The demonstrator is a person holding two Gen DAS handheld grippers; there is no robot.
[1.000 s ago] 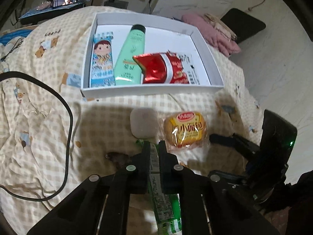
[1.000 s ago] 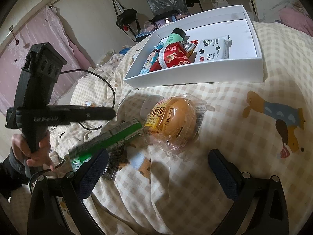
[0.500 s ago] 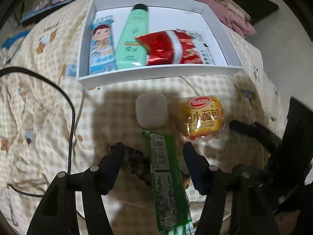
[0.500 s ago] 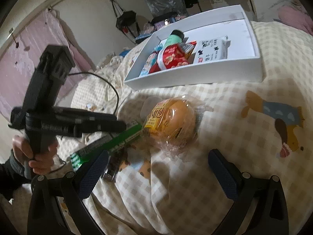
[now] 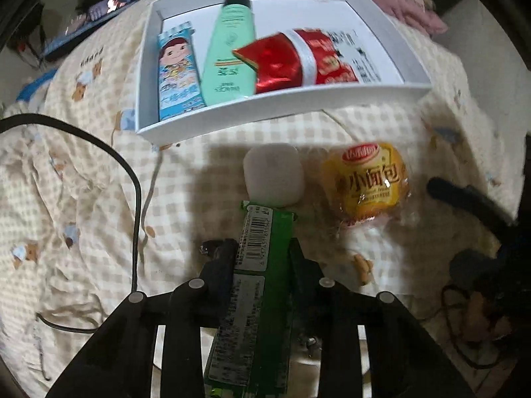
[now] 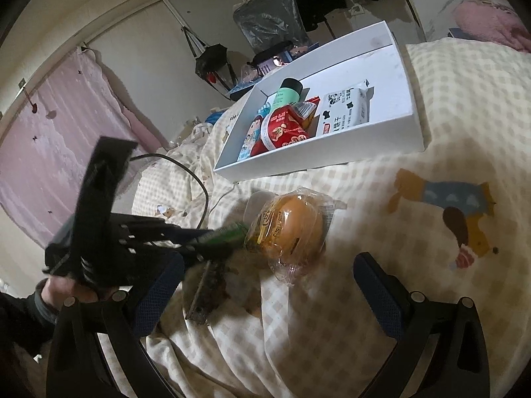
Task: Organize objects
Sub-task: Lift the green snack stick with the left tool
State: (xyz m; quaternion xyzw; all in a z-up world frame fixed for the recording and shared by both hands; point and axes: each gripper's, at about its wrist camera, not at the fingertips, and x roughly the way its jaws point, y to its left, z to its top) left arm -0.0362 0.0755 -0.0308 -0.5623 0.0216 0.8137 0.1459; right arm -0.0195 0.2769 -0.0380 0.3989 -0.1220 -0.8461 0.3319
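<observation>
On the bed [image 5: 99,165], just short of the white box [image 5: 282,107], my left hand-held gripper [image 5: 262,255] has closed on the green snack packet [image 5: 259,265], pads pressing both long edges. Half a second ago those jaws stood wide around it, so I judge the re-grip done and the lift into the box next. Its far end touches the white case [image 5: 273,174]. My right hand-held gripper [image 6: 265,275] hangs open and empty near the wrapped bun [image 6: 288,229].

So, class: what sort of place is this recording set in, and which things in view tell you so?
Probably a bedroom at home: a checked bear-print bedsheet covers a soft surface, a pink curtain hangs beside it, and bags hang on the wall.
</observation>
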